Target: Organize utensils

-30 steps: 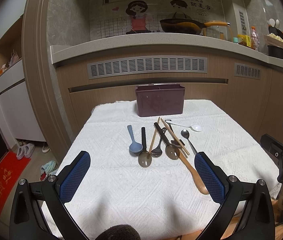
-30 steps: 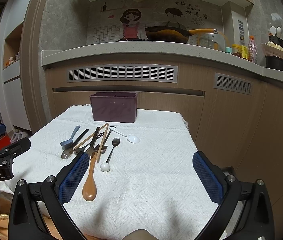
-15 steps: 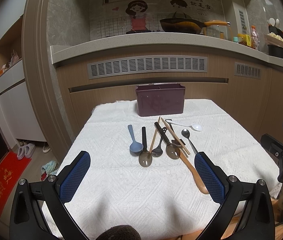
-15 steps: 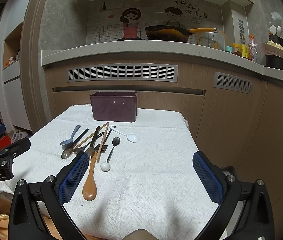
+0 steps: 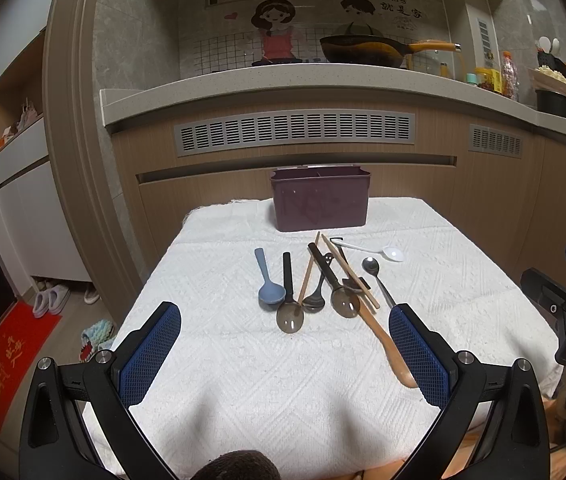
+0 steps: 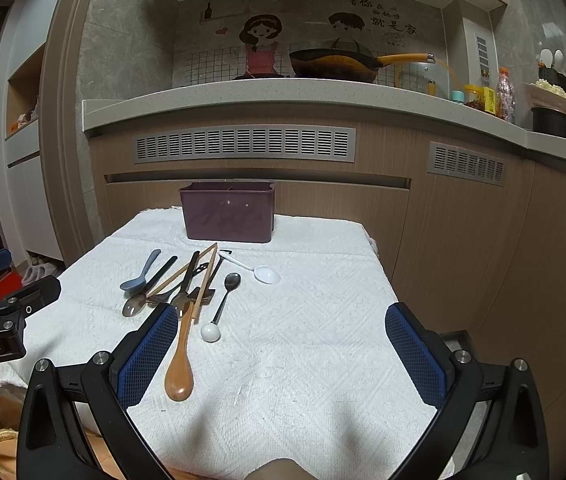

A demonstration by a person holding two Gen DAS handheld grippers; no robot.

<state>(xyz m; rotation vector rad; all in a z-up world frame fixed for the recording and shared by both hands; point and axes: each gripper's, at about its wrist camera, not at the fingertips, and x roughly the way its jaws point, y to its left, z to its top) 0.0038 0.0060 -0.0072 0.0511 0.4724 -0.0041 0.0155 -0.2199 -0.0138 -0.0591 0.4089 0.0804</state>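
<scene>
White cloth (image 5: 243, 380) lies bare between near edge and utensils (image 5: 315, 284).

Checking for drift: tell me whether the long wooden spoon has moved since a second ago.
No. The long wooden spoon keeps its place relative to the dark purple plastic utensil box.

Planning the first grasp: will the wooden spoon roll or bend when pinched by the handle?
The wooden spoon looks rigid, so bending is unlikely. Its wide bowl lies flat on the textured white cloth, so rolling seems unlikely. Its far end meets the chopsticks, which may shift.
</scene>
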